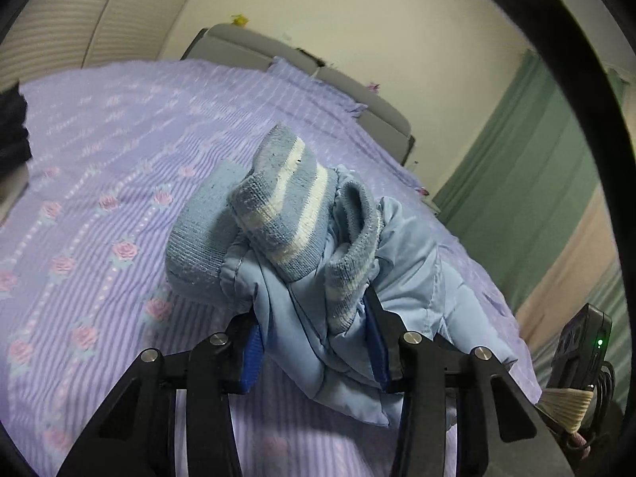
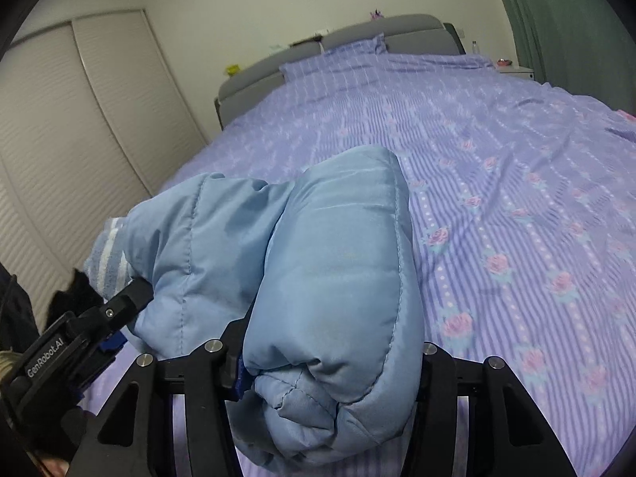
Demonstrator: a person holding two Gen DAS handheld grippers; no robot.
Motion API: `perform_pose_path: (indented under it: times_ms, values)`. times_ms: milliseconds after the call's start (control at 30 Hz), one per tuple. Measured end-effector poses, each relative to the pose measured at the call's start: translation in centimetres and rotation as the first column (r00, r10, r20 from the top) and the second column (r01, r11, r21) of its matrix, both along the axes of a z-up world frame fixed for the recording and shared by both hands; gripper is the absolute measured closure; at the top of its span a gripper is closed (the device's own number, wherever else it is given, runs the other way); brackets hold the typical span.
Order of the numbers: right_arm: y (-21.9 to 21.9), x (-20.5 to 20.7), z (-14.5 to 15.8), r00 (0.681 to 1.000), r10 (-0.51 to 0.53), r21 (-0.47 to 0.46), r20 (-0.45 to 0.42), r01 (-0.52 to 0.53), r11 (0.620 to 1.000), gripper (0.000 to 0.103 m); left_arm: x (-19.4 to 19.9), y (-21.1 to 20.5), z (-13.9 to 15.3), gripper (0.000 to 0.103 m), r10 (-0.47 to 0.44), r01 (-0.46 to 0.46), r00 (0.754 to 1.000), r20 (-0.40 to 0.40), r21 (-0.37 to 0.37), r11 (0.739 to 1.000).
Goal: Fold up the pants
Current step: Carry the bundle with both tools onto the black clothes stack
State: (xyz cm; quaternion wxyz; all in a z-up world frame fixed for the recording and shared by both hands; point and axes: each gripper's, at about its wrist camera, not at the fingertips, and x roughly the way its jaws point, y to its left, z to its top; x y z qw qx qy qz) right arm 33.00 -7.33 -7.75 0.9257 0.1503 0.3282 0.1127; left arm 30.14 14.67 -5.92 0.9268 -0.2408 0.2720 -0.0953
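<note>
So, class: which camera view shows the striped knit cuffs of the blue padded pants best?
The left wrist view. There the striped knit cuffs sit centred and close, bunched above the left gripper, which pinches the pants. The right wrist view shows only a sliver of striped cuff at the left edge, behind the padded fabric.

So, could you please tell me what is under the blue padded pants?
Under the pants lies the purple floral bedspread, showing all around them. The left gripper and right gripper pinch them; the cloth hides the bedspread directly below.
</note>
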Motion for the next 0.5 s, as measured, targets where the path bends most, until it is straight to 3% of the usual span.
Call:
perform_pose_path:
  times_ms: [200,500]
  values:
    - [-0.1,-6.2,4.2,0.995,0.002,-0.058,0.104,0.005,0.998,0.052,-6.0,-0.9,3.1,0.060,-0.015,0.012,0.998,0.062,0.041,0.999]
    - [0.2,-14.4,9.2,0.986,0.008,-0.028,0.165,-0.004,1.000,0.051,-14.2,-1.2,8.2,0.060,-0.003,-0.013,0.992,0.130,0.123,0.992]
